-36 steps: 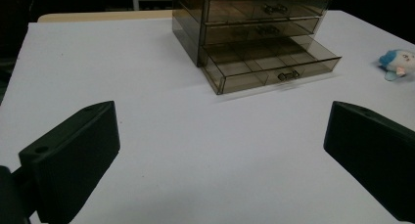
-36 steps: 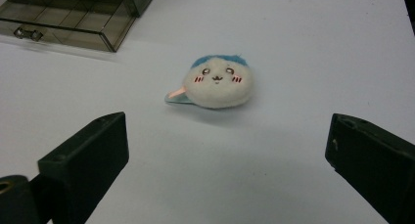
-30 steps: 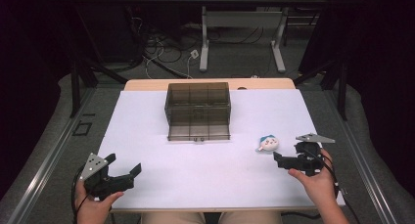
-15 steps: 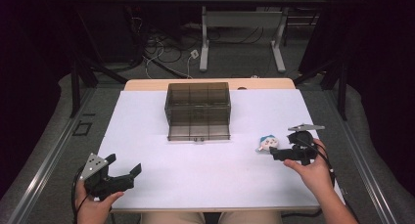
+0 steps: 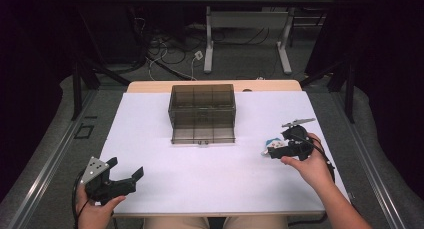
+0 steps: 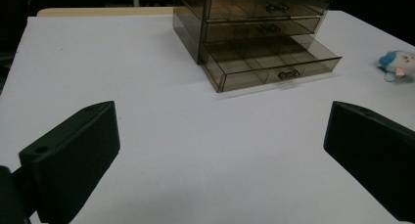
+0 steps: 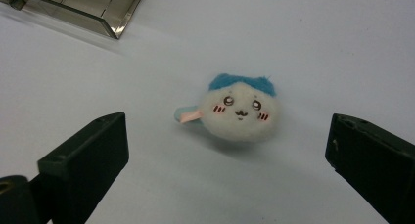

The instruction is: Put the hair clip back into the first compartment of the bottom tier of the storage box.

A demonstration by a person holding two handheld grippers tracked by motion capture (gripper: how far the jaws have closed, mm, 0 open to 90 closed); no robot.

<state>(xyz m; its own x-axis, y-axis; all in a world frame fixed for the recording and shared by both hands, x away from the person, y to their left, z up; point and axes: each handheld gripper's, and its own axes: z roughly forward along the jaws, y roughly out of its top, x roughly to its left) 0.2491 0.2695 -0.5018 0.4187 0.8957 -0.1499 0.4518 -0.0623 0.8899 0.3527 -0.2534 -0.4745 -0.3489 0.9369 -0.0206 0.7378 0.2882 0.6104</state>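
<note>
Drawers smoky, far centre of worktop; bottom one pulled out, compartments empty. Plush toy right, between right gripper fingers, apart. Left gripper near-left, fingers apart.

bright, evenly lit white table amid dark surroundings; soft faint shadows, slight blur throughout

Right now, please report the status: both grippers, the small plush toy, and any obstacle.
Right gripper open, jaws either side of plush toy, not touching. Left gripper open, idle at table edge. Toy lies free on table; nothing in the way.
</note>
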